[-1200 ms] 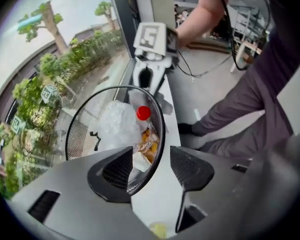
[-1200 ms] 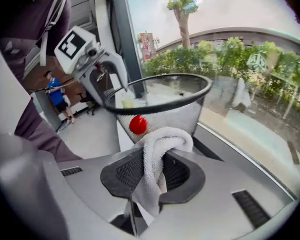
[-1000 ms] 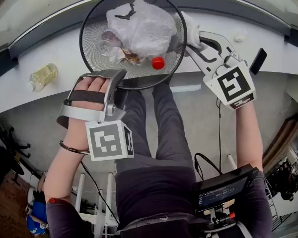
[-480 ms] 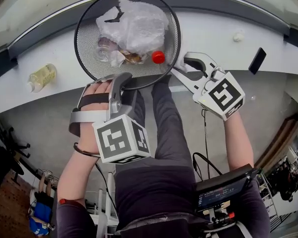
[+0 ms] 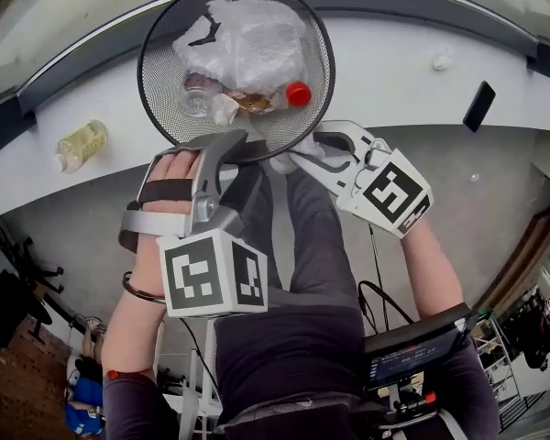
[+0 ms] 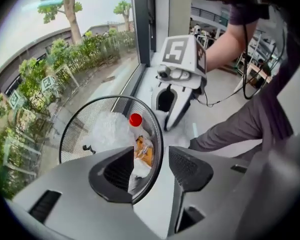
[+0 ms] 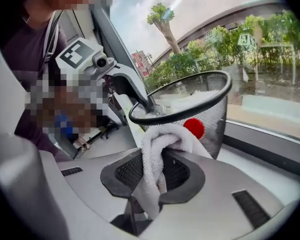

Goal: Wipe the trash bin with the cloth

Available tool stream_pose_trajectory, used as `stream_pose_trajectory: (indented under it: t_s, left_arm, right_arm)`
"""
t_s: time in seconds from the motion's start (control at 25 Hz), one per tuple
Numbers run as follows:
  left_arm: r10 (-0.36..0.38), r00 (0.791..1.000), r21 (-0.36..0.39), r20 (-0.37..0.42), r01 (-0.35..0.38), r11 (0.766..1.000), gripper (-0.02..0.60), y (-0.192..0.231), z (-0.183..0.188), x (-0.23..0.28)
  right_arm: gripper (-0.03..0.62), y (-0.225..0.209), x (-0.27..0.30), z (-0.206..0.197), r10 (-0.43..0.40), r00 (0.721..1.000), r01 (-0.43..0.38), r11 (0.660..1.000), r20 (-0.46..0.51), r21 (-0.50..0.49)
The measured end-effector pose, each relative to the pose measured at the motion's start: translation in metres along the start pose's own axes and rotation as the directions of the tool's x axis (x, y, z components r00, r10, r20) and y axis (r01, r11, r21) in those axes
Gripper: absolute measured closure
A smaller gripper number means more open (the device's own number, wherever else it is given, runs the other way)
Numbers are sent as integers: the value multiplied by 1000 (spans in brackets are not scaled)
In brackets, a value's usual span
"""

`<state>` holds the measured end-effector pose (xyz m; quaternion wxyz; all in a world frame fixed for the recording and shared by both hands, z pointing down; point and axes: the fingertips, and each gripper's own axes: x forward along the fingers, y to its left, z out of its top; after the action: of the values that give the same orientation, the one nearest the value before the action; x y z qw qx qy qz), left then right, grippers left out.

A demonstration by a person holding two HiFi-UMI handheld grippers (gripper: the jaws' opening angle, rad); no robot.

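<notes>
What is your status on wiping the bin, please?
Left gripper just opening wider, bin rim between jaws. Right gripper shut on cloth, by bin wall. Rubbish inside.

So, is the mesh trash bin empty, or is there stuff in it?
Not empty. The trash bin holds a crumpled clear plastic bag, a red-capped bottle and other scraps.
</notes>
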<state>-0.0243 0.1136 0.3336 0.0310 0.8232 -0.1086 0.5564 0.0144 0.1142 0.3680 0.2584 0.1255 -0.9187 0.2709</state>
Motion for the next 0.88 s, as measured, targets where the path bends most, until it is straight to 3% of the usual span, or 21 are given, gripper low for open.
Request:
stream_pose_trajectory:
  t_s: [0.16, 0.24, 0.36, 0.4, 0.48, 0.56, 0.72, 0.88]
  left_arm:
    - [50, 986, 219, -157, -15, 976, 374, 12, -41, 7]
    - [45, 982, 266, -186, 7, 964, 374, 10, -49, 15]
    - [44, 988, 230, -151, -9, 973, 418, 10, -46, 22]
    - [50, 989, 215, -138, -19, 976, 457, 11, -44, 23]
    - [40, 990, 182, -133, -15, 983, 457, 11, -41, 23]
    - [16, 990, 150, -142, 6, 989, 457, 8, -41, 23]
    - [3, 989, 89, -146, 10, 996, 457, 3, -40, 21]
    - [5, 995, -62, -100, -11, 998, 462, -1, -22, 21]
  right_arm:
    - [505, -39, -45, 26, -183, 983, 183, 983, 3, -28]
    - [505, -65, -63, 38, -300, 954, 296, 951, -29, -83]
    - [505, -102, -68, 55, -399, 917, 388, 905, -29, -176]
    - [505, -108, -64, 60, -400, 916, 387, 897, -22, -216]
    - [505, -111, -51, 61, -376, 926, 351, 888, -29, -296]
    - [505, -103, -41, 51, -344, 938, 316, 902, -47, -295]
    - [505, -76, -38, 31, -314, 948, 302, 938, -48, -172]
    - [505, -31, -16, 3, -234, 965, 213, 962, -115, -168]
